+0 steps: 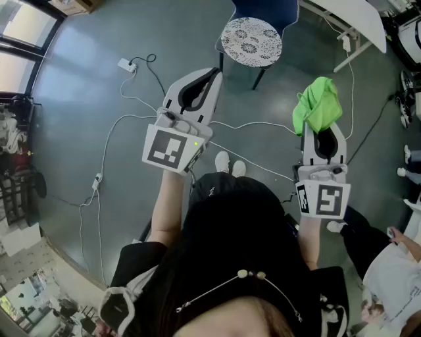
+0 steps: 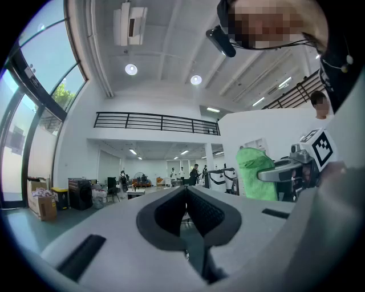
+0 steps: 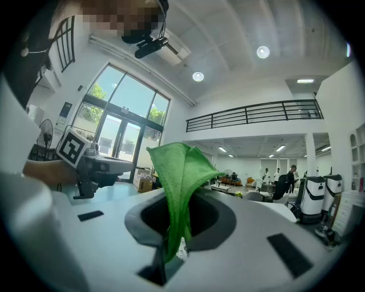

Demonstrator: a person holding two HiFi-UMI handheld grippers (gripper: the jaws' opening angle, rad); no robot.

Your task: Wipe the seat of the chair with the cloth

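Note:
The chair stands on the grey floor ahead of me, with a round white patterned seat [image 1: 250,41] and a blue back [image 1: 266,9]. A bright green cloth [image 1: 318,105] hangs bunched from my right gripper [image 1: 322,131], which is shut on it and held up in the air right of the chair. In the right gripper view the cloth [image 3: 182,177] rises folded from between the closed jaws. My left gripper [image 1: 212,74] is shut with nothing in it and points toward the chair's near left side. The left gripper view shows its jaws pressed together, with the cloth [image 2: 254,174] off to the right.
White cables [image 1: 131,118] and a power adapter [image 1: 126,64] lie on the floor to the left. A white table [image 1: 358,20] stands at the far right. My shoes [image 1: 229,163] are below the grippers. Another person [image 1: 395,263] sits at the lower right.

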